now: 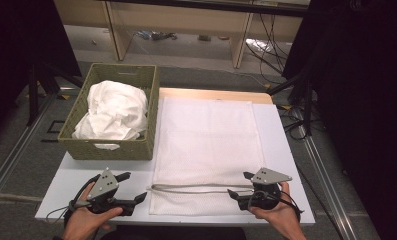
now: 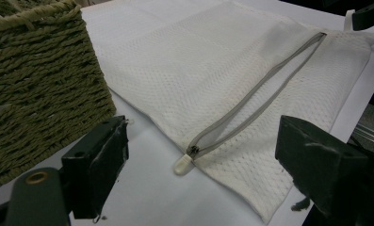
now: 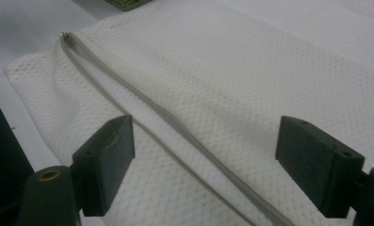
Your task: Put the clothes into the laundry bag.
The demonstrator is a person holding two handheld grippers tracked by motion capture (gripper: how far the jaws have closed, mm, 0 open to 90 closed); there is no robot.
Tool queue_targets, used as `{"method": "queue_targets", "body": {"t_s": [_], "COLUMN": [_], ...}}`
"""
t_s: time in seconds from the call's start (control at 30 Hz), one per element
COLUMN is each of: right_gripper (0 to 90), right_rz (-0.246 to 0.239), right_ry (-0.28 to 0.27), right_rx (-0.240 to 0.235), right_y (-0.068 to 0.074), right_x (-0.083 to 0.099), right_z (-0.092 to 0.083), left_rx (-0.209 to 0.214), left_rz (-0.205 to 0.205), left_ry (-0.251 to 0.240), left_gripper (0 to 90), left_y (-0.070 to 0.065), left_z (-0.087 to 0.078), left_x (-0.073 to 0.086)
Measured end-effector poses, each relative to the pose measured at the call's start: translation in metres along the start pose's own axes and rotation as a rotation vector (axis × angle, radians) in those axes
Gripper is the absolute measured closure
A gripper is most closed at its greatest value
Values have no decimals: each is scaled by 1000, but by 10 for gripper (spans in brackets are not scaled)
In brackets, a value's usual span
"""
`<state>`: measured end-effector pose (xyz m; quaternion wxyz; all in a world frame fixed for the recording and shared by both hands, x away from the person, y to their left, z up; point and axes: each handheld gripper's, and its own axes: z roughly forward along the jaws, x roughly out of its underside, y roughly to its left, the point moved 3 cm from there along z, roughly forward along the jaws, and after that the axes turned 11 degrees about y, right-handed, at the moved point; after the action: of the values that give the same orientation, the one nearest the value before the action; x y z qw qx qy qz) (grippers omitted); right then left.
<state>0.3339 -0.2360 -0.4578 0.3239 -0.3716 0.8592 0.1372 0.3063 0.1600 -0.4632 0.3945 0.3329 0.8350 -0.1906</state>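
Two hand-held grippers sit at the near edge of the white counter (image 1: 286, 165) in the high view. The left hand-held gripper (image 1: 136, 187) lies just left of the mesh laundry bag (image 1: 206, 135), its jaws spread and holding nothing; the wicker basket (image 1: 111, 147) with crumpled white cloth (image 1: 116, 112) stands beyond it. The right hand-held gripper (image 1: 238, 185) rests at the bag's near right corner, jaws apart, at the right end of the grey zipper (image 1: 201, 188).

In the left gripper view, the zipper's white pull tab (image 2: 182, 165) lies on the counter ahead, between the released jaws and touching neither; the basket wall (image 2: 38, 89) stands beside the left jaw.

In the right gripper view, the jaws stand wide over the mesh, the zipper (image 3: 166, 125) running between them, ungripped.
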Motion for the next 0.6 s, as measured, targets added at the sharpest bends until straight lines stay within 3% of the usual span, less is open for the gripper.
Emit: {"method": "queue_targets", "body": {"t_s": [0.17,0.33,0.37,0.47,0.53,0.6], "right_gripper": [243,308,327,361,377,385], "right_rz": [-26,-65,-99,-160,-176,-199], "right_ry": [27,33,36,110,149,179], "right_rx": [13,3,6,-4,14,-1], "right_y": [-3,-2,-2,3,5,7], "right_x": [-7,-21,-24,-29,-32,-34], "right_z": [11,25,29,44,56,66], "left_rx": [4,-28,-29,-44,-42,-56], "left_rz": [5,-3,-13,-8,-12,-1], "left_ry": [19,43,38,47,52,59], "left_gripper": [175,177,177,180,180,184], "left_y": [2,8,9,13,14,15], "left_z": [1,2,2,1,2,2], "left_x": [1,4,4,6,7,7]}}
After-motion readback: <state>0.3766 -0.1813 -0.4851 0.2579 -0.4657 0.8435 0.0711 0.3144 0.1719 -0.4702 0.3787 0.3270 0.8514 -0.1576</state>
